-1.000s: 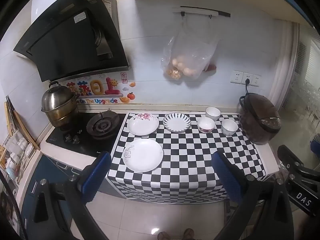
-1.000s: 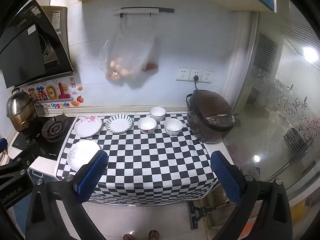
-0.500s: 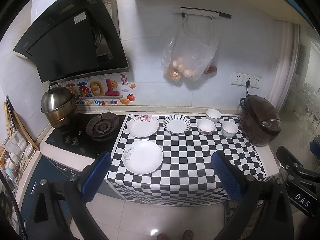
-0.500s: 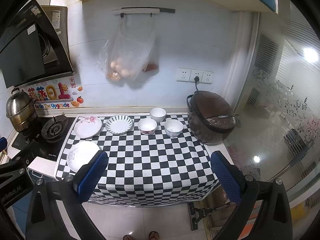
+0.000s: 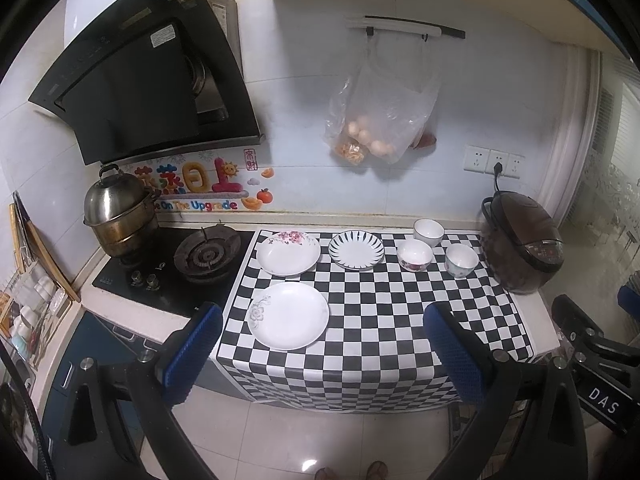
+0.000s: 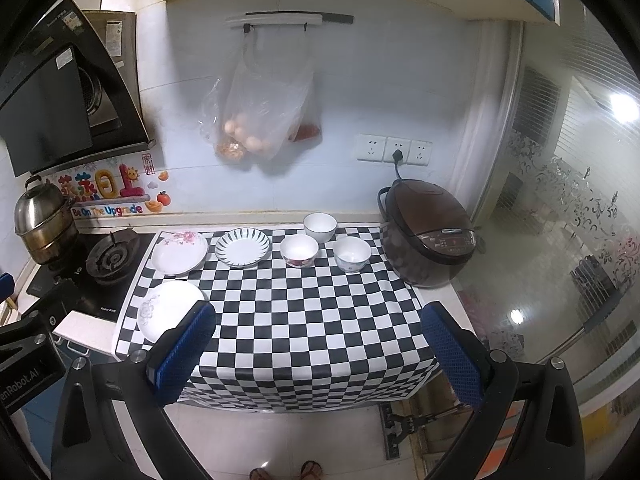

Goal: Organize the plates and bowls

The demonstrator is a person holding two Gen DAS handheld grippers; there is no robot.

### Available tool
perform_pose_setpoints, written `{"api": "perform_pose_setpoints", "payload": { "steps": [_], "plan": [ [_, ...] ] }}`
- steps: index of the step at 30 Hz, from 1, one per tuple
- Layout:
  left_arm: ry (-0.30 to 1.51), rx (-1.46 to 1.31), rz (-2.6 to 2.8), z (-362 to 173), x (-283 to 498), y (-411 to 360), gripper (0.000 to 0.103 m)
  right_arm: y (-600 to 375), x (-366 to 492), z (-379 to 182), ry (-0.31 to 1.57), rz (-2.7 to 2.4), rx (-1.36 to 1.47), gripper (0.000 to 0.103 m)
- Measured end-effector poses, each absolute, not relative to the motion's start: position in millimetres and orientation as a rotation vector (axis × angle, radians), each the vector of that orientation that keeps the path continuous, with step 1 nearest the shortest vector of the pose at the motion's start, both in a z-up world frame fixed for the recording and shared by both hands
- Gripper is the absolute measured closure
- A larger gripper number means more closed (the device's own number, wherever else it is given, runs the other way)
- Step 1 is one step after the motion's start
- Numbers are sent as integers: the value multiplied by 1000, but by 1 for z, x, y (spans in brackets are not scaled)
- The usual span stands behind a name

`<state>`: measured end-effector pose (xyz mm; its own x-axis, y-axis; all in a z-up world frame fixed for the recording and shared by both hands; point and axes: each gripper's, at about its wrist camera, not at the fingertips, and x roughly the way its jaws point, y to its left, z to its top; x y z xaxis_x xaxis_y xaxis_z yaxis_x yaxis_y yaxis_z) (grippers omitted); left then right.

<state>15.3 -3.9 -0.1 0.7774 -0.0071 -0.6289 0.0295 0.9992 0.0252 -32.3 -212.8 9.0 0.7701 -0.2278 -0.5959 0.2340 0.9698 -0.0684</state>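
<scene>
Left wrist view | left gripper point(image 5: 322, 350), right gripper point(image 6: 318, 354) fingers apart, empty | plain plate point(image 5: 288, 315) just beyond left fingers | risk: shallow rim slipping from pinch

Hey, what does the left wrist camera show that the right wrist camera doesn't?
Only the left wrist view shows the rack of bottles and boards left of the stove.

Only the right wrist view shows the patterned glass door right of the counter.

Both show three plates, including the plain white plate, three bowls, the rice cooker, the steel pot and the hanging bag.
</scene>
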Motion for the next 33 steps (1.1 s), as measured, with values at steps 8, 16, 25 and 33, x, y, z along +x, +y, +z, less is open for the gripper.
{"api": "perform_pose_setpoints", "payload": {
  "steps": [8, 16, 25, 33],
  "plan": [
    [679, 34, -20, 0, 15, -2, 0, -214, -32, 10, 647, -248, 10, 0],
    [678, 33, -18, 1, 15, 2, 0, -214, -33, 10, 646, -248, 9, 0],
    [678, 34, -19, 0, 15, 2, 0, -214, -34, 13, 648, -249, 11, 0],
    [679, 34, -19, -1, 14, 8, 0, -213, -32, 13, 652, -247, 16, 0]
  ]
}}
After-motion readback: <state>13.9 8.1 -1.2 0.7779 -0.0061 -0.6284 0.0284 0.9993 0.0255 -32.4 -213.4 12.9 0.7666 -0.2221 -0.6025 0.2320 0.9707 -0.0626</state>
